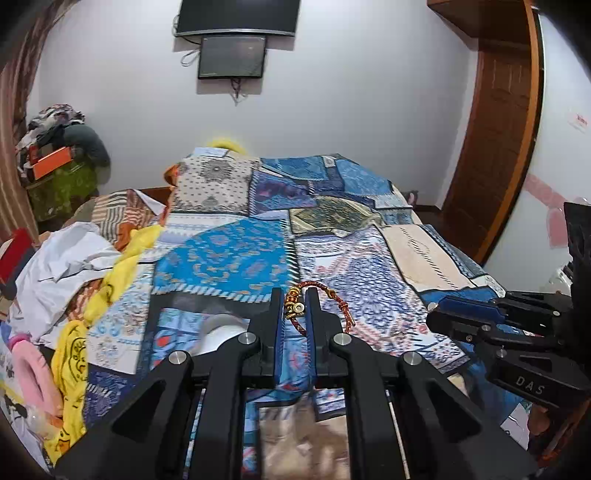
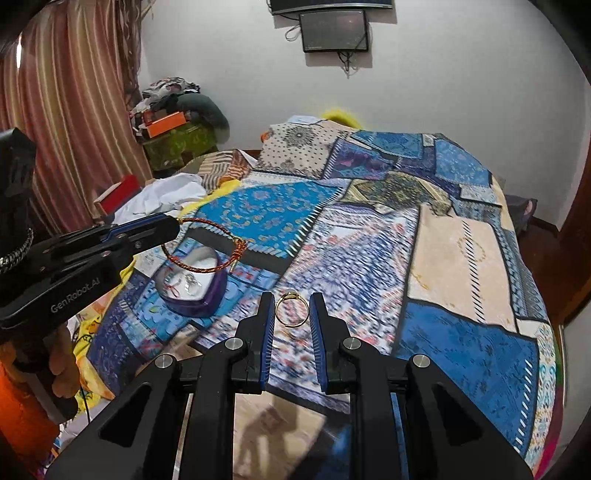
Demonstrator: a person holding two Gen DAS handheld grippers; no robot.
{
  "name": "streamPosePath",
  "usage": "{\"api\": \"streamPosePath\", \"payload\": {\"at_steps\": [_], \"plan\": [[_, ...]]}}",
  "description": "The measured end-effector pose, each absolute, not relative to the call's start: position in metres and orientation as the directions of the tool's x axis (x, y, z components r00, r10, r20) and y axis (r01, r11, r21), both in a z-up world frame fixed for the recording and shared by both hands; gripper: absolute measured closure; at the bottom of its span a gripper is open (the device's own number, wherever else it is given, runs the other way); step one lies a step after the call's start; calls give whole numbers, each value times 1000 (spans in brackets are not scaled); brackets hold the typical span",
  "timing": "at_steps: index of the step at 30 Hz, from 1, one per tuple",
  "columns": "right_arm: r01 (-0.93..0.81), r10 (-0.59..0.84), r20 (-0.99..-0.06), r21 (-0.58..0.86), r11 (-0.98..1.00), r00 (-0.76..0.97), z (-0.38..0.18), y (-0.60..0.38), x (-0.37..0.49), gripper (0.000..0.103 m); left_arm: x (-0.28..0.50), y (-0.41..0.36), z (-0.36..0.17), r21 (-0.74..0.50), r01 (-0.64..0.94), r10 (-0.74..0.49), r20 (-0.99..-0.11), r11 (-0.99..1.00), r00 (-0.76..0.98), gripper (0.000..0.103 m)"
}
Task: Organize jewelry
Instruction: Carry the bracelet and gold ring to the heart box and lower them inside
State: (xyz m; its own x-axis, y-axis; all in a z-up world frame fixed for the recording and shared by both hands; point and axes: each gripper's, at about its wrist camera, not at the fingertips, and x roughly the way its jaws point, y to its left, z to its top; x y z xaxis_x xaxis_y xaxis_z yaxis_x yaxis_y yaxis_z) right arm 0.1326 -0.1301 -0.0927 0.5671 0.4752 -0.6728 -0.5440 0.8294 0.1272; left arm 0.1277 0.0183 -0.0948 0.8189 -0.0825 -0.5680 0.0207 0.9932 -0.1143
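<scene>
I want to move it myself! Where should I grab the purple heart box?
Probably its near wall, one finger inside, one outside, from above. The purple heart-shaped box sits flat and open-topped on the bedspread, so its rim is exposed.

home bedroom | patchwork bedspread (image 1: 229, 254), striped curtain (image 2: 74, 110), wall-mounted screens (image 1: 236, 16), wooden door (image 1: 495, 122)

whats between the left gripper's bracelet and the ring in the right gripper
In the right wrist view, the purple heart-shaped box sits below the braided bracelet; from there to the gold ring only patterned bedspread shows.
</scene>
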Motion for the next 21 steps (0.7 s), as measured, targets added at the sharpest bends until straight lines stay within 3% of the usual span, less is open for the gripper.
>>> {"api": "streamPosePath", "payload": {"at_steps": [10,21], "plan": [[-612,521,-663,119,782,537,-86,-71,131,86,112,79,-105,-143,-62,-31,-570,988,821,94],[-654,536,-685,113,748,494,-96,-22,137,86,117,117,-128,-203,-84,-55,-594,976,803,94]]}}
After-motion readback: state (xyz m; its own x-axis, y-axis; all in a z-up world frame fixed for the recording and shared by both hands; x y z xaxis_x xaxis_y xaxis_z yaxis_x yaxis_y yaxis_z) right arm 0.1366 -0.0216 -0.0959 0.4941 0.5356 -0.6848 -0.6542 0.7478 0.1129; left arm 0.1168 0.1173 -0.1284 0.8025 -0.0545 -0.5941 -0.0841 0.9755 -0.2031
